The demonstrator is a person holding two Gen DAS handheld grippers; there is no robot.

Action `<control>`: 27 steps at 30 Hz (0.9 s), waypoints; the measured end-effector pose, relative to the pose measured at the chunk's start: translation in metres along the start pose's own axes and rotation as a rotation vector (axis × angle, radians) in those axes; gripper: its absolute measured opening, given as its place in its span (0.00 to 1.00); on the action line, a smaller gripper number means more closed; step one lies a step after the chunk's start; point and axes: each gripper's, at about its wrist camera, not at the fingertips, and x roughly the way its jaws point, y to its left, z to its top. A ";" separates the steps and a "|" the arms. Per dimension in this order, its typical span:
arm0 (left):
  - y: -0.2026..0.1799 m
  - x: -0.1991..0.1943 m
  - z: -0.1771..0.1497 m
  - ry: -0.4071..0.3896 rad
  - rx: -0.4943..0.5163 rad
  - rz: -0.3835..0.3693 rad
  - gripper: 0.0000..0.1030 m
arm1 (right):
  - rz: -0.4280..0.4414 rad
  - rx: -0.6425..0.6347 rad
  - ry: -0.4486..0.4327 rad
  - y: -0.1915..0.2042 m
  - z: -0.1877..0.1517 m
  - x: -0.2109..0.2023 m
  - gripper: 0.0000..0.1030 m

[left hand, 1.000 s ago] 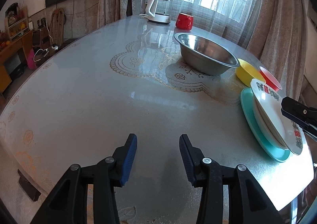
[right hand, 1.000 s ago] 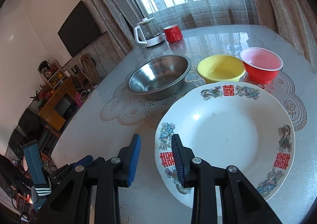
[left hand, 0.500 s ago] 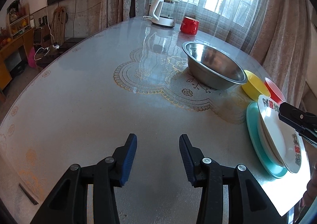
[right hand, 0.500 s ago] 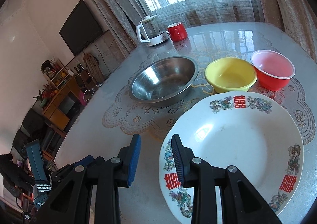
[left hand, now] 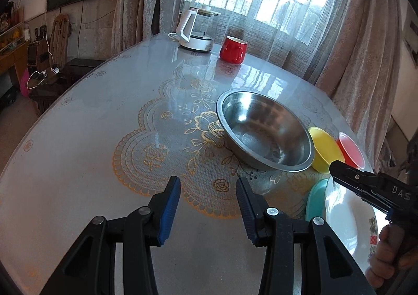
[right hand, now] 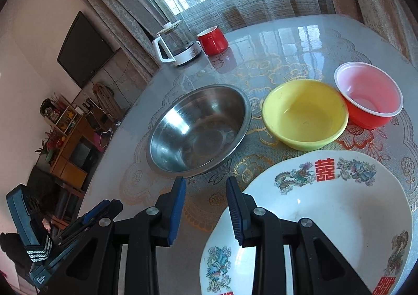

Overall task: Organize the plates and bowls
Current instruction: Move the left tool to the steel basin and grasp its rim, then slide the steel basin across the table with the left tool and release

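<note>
My left gripper [left hand: 207, 199] hovers open over the bare lace-patterned table [left hand: 104, 164], with nothing between its fingers. Ahead and to the right sits a steel bowl [left hand: 263, 135], then a yellow bowl [left hand: 325, 152] and a red bowl [left hand: 350, 150]. A white decorated plate [left hand: 347, 221] lies on a teal plate [left hand: 314, 201] at the right edge. My right gripper [right hand: 206, 206] is open, with only table showing in its gap. Its right finger overlaps the white plate's [right hand: 326, 221] left rim. The steel bowl [right hand: 198, 127], yellow bowl [right hand: 304, 112] and red bowl [right hand: 368, 96] stand beyond it.
A white kettle [left hand: 194, 31] and a red mug [left hand: 233, 50] stand at the table's far edge by the curtained window. A hand [left hand: 386, 255] holds the right gripper over the plates. The table edge curves off to the left, with low furniture beyond it.
Both grippers have moved forward toward the bowls, which look closer and larger. The left one also rose. The white plate's rim has slid from the right gripper's gap to behind its right finger.
</note>
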 end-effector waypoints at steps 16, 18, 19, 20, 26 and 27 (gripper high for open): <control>-0.014 0.075 0.050 0.041 0.021 0.000 0.40 | -0.109 -0.009 0.068 -0.008 0.033 0.050 0.34; -0.020 0.079 0.049 0.048 0.046 -0.025 0.36 | -0.117 -0.011 0.079 -0.010 0.035 0.056 0.34; -0.023 0.080 0.047 0.045 0.059 -0.025 0.31 | -0.116 -0.008 0.086 -0.011 0.036 0.059 0.34; -0.026 0.080 0.045 0.039 0.069 -0.041 0.28 | -0.114 -0.009 0.095 -0.011 0.036 0.063 0.32; -0.025 0.061 0.036 0.011 0.071 -0.051 0.29 | -0.143 -0.089 0.106 0.001 0.029 0.063 0.29; -0.023 0.058 0.035 0.014 0.065 -0.053 0.29 | -0.138 -0.094 0.108 0.003 0.029 0.061 0.29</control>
